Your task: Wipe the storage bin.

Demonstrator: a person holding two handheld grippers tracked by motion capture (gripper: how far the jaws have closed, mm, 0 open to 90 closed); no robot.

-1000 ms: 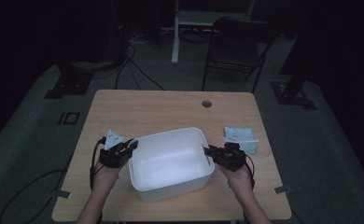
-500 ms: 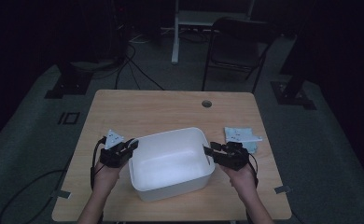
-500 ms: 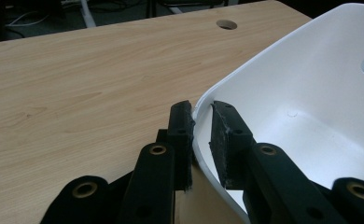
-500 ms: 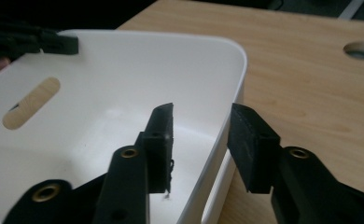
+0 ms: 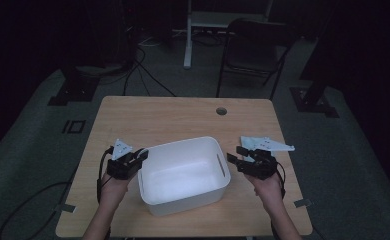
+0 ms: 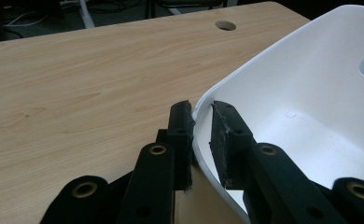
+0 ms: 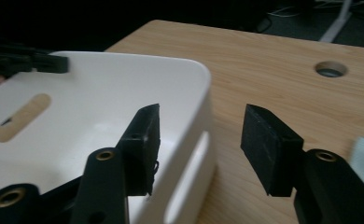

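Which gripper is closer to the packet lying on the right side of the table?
Right. The right gripper sits just beside the packet, fingers open astride the white bin's right rim. The left gripper grips the bin's far-side rim.

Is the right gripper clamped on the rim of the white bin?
No, the right gripper straddles the white bin rim with its pads clear of it.

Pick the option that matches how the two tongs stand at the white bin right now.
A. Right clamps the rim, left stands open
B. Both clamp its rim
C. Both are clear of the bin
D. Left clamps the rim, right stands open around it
D: the left tongs pinch the white bin rim, while the right tongs straddle the wall with the outer pad apart.
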